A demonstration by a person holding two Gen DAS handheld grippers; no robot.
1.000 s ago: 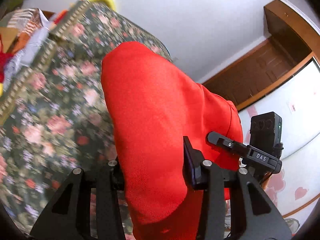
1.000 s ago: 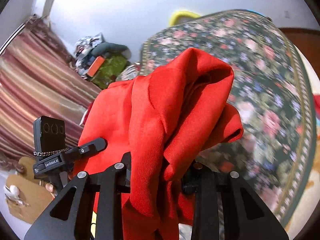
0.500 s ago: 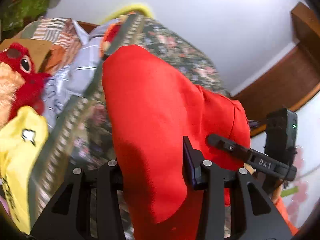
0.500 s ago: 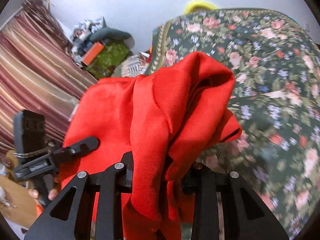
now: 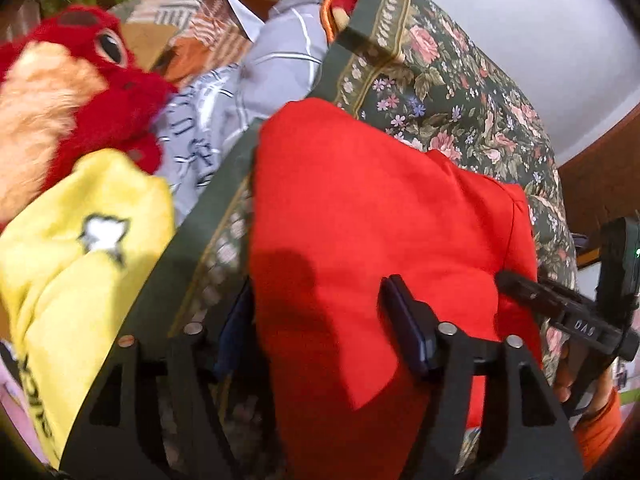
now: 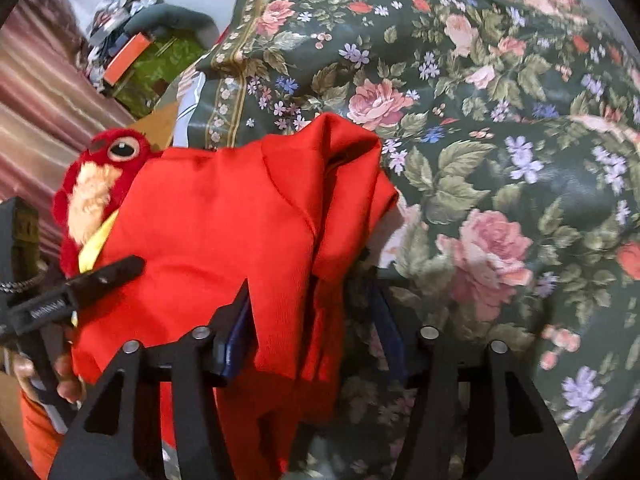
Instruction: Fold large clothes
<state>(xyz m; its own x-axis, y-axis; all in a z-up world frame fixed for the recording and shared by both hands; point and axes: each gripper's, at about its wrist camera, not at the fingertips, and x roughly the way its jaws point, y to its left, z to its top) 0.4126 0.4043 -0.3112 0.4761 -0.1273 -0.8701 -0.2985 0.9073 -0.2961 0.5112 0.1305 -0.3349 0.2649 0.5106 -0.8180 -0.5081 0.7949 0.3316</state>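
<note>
Right wrist, red garment [image 6: 224, 216] (bunched), jaws opening

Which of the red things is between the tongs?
The red garment, smooth cloth draped across the floral cover. The red plush toy with the big eye sits off to the side.

The bright red knit garment [image 5: 360, 216] is lying bunched on the floral bedspread, folded over on itself into thick layers. In the left wrist view its smooth, broad fold is sitting between the left claw's [image 5: 320, 328] opening jaws. In the right wrist view a creased, doubled edge [image 6: 288, 216] is draping between the right claw's [image 6: 312, 320] opening jaws.
</note>
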